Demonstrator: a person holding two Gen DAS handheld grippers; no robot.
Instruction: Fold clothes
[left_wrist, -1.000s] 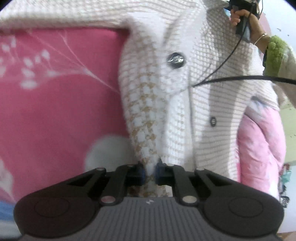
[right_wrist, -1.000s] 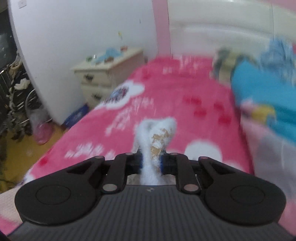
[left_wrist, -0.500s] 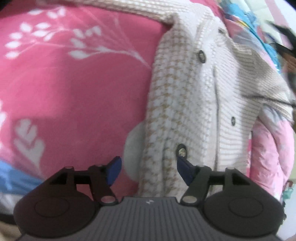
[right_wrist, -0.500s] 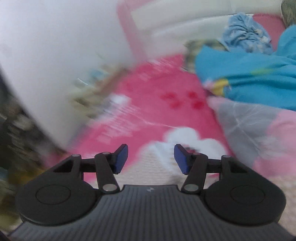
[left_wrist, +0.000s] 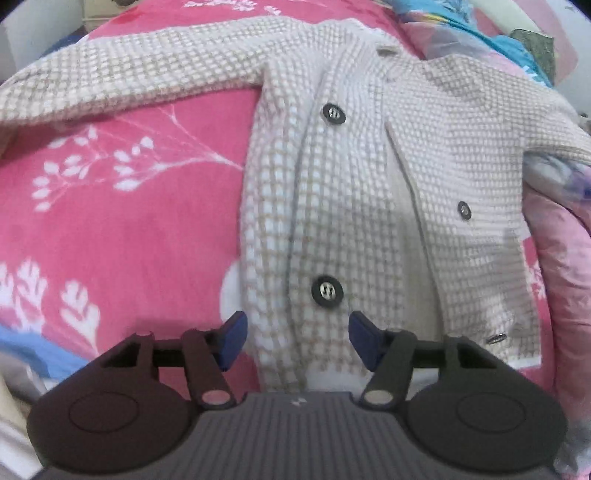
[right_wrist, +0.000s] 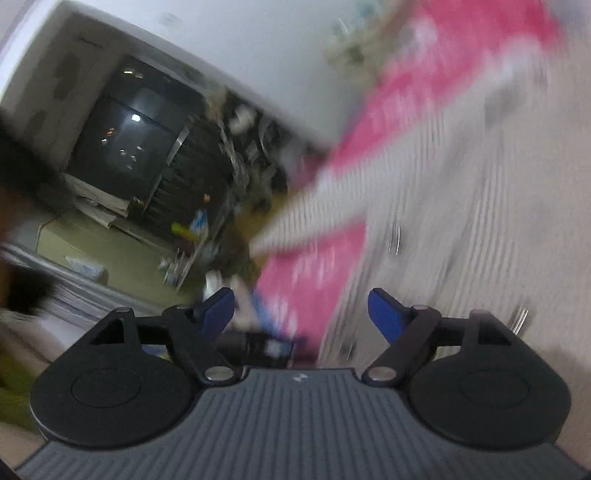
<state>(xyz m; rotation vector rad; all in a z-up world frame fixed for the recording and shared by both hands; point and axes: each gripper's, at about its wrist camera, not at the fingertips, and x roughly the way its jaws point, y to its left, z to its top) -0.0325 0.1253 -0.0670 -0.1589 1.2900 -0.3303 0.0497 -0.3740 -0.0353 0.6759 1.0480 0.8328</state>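
Pink floral bedding (left_wrist: 122, 236) carries the knit cardigan (left_wrist: 369, 192), spread face up with one sleeve (left_wrist: 140, 74) flung out sideways, dim clutter beyond the bed. Your left gripper (left_wrist: 294, 341) hangs over the hem, jaws easing inward, gripping nothing; your right gripper (right_wrist: 301, 314) is opening, empty. Laying-out looks finished, so next take that sleeve and fold it across the buttons

I see a cream and tan checked cardigan (left_wrist: 362, 155) with dark buttons (left_wrist: 327, 291). It lies on a pink blanket (left_wrist: 122, 229) with white leaf shapes. My gripper pads (left_wrist: 231, 338) are blue on black arms.
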